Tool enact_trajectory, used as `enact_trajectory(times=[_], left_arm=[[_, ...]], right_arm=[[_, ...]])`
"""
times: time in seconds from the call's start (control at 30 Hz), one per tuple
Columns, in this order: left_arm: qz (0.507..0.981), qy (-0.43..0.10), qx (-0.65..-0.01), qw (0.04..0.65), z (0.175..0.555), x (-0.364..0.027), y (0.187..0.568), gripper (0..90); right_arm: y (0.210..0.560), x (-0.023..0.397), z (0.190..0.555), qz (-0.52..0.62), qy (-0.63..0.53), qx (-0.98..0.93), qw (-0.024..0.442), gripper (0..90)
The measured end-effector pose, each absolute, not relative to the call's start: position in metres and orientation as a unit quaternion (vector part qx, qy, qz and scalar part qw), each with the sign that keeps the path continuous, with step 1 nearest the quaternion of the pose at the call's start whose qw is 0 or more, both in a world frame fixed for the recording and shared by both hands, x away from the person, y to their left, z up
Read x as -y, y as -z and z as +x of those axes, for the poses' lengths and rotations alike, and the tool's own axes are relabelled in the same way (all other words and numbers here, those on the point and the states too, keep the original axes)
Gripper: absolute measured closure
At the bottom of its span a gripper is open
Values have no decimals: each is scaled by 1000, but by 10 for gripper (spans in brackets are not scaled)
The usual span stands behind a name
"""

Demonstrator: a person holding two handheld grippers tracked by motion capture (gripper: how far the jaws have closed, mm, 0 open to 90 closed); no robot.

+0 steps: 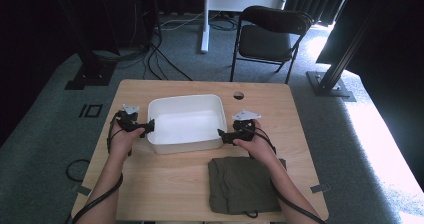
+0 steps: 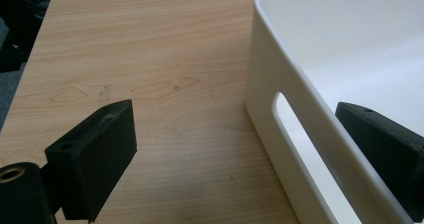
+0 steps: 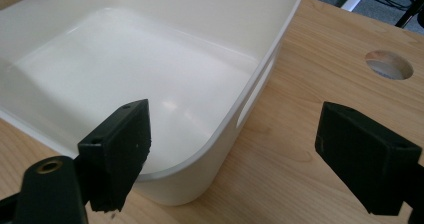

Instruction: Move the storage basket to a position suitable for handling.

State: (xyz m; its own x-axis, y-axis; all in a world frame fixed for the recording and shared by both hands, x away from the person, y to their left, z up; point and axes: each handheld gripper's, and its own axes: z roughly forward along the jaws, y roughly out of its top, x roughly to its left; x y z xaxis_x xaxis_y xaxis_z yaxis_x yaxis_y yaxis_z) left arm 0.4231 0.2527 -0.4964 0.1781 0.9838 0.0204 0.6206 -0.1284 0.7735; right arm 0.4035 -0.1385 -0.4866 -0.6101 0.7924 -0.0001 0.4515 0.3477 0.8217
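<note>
White plastic bin point(image 1: 185, 122) mid-table, empty, smooth glossy walls, rounded corners, slot handle each end. L gripper point(image 1: 148, 128) at left wall, jaws wide apart straddling rim, one inside, one outside. R gripper point(image 1: 221, 135) same at right wall, jaws apart. Pale wood-grain table point(image 1: 165, 184), round cable hole point(image 1: 238, 95). Folded olive cloth point(image 1: 243, 184) just in front of bin, bare wood left of it

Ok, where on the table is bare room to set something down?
Free: the strip behind the white bin up to the far edge, and the near-left corner of the table beside the folded green cloth. Crowded: both bin ends, where the left gripper and right gripper straddle the walls.
</note>
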Motion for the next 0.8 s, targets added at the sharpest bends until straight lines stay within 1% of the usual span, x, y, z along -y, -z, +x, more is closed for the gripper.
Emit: enact_trajectory(times=[0.23,0.37,0.47,0.5,0.53,0.57,0.6,0.63,0.67,0.7,0.73,0.77,0.8], left_arm=[[696,-279,-578,322,427,-250,497,66],[680,-290,-580,342,425,-249,492,142],[685,-297,-567,347,421,-248,485,178],[686,-295,-564,353,419,-248,483,186],[687,-288,-566,354,417,-247,481,220],[687,-278,-568,358,416,-247,480,252],[688,-272,-568,360,415,-246,479,253],[687,-270,-569,362,414,-246,480,282],[682,-263,-574,368,413,-246,480,329],[681,-259,-574,374,413,-246,481,333],[680,-257,-571,380,412,-246,482,337],[681,-257,-569,383,411,-246,483,382],[691,-254,-563,375,410,-245,484,412]], right_arm=[[488,141,394,392,-420,-792,207,146],[487,141,393,387,-423,-793,207,145],[480,140,396,390,-446,-779,208,149],[478,140,397,390,-447,-777,211,180],[476,139,399,393,-446,-774,216,223],[475,138,401,398,-446,-771,219,234],[474,136,404,403,-449,-768,217,236],[474,135,406,407,-447,-767,216,264],[475,134,408,409,-443,-767,221,308],[476,133,410,414,-440,-764,225,352],[477,132,412,418,-439,-764,223,423],[478,132,414,427,-432,-766,210,462],[480,132,415,434,-428,-766,205,467]])
